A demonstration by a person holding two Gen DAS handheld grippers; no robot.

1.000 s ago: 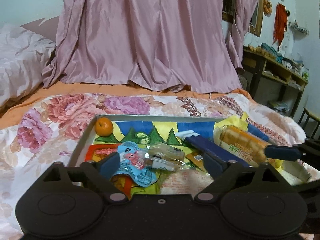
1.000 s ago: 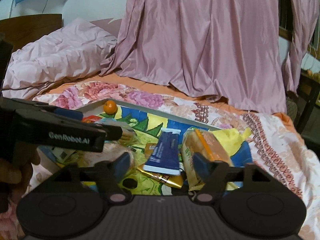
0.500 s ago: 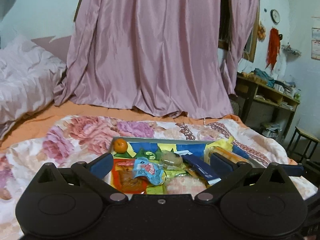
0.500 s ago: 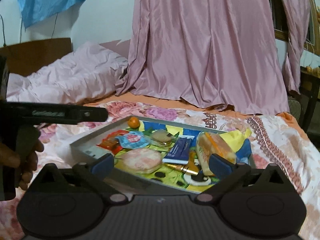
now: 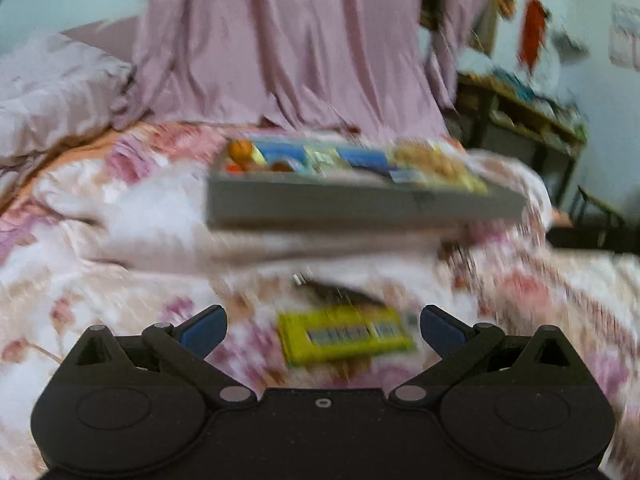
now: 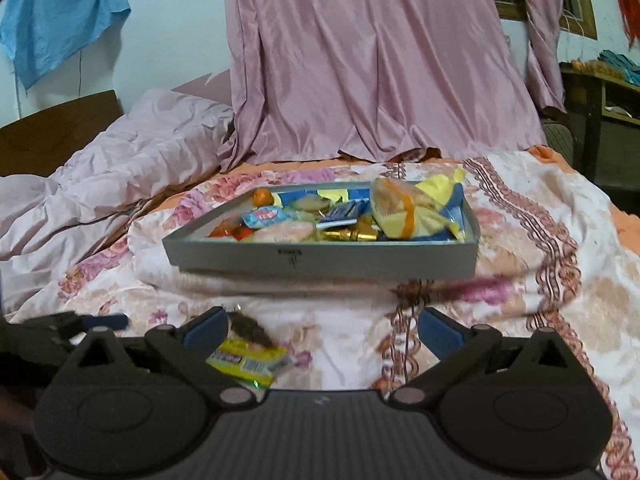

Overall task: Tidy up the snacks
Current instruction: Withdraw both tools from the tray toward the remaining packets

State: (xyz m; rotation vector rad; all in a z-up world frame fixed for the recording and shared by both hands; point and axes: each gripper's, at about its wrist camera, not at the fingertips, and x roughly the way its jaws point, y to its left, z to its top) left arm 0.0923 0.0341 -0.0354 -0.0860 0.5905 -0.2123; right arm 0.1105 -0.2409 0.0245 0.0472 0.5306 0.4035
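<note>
1. a shallow grey cardboard tray [image 6: 320, 258] sits on the flowered white-and-pink bedspread [image 6: 520, 240], propped on a fold of the cloth so its near wall faces me.
2. it is crowded with snacks: a small orange [image 6: 263, 197] in the far left corner, a light blue pouch [image 6: 264, 216] beside it, a dark blue flat packet [image 6: 342, 212] near the middle, and a bulky yellow bag of bread [image 6: 404, 210] at the right end.
3. one yellow-green flat snack packet [image 5: 346, 334] lies alone on the bedspread, well apart from the tray and in front of it, which by my reading makes it the piece left to gather.
4. the left gripper [image 5: 322, 326] hangs low over that packet, blue pads spread wide on either side and holding nothing; it looks lined up to close on it.
5. the left view is smeared by motion, so i can't tell if the pads touch the cloth.
6. the right gripper [image 6: 322, 330] is also spread wide and empty, set back from the tray with the packet off its left pad, leaving the pick to the other hand.
7. a pink satin curtain [image 6: 380, 60] hangs behind the bed.
</note>
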